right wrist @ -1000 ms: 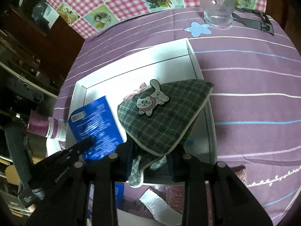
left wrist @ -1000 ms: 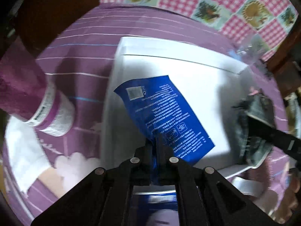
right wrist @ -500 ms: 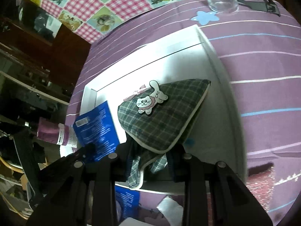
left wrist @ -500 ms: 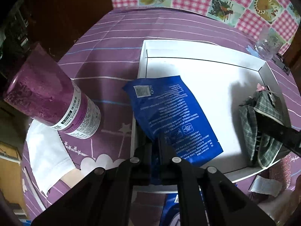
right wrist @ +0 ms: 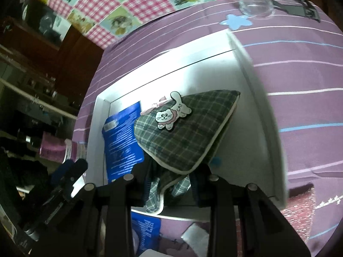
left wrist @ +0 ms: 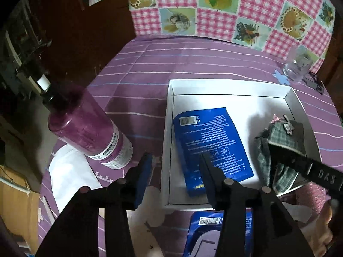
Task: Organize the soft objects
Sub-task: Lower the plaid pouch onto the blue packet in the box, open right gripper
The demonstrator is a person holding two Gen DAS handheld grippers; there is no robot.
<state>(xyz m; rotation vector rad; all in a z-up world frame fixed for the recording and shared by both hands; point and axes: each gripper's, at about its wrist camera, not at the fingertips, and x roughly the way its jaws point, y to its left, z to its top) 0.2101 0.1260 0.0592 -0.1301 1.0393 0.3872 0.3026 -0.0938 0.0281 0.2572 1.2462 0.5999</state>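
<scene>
A white tray (left wrist: 227,87) sits on the purple striped tablecloth. A blue packet (left wrist: 210,143) lies flat in its left half. My left gripper (left wrist: 175,167) is open and empty, raised above the tray's near left edge. A green plaid pouch with a cat badge (right wrist: 184,128) lies in the tray's right half; it also shows in the left wrist view (left wrist: 280,141). My right gripper (right wrist: 169,182) has its jaws a little apart around the pouch's near corner; whether they still pinch it is unclear. A second blue packet (left wrist: 214,229) lies on the table in front of the tray.
A purple bottle (left wrist: 90,137) stands left of the tray on a white napkin (left wrist: 70,173). A clear glass (left wrist: 297,66) and a black clip (right wrist: 300,8) are at the far right. A pink glittery item (right wrist: 300,207) lies at the tray's near right corner.
My left gripper let go of the blue packet, opened and drew back upward. The packet now lies flat in the tray. My right gripper's jaws have parted slightly on the pouch.
</scene>
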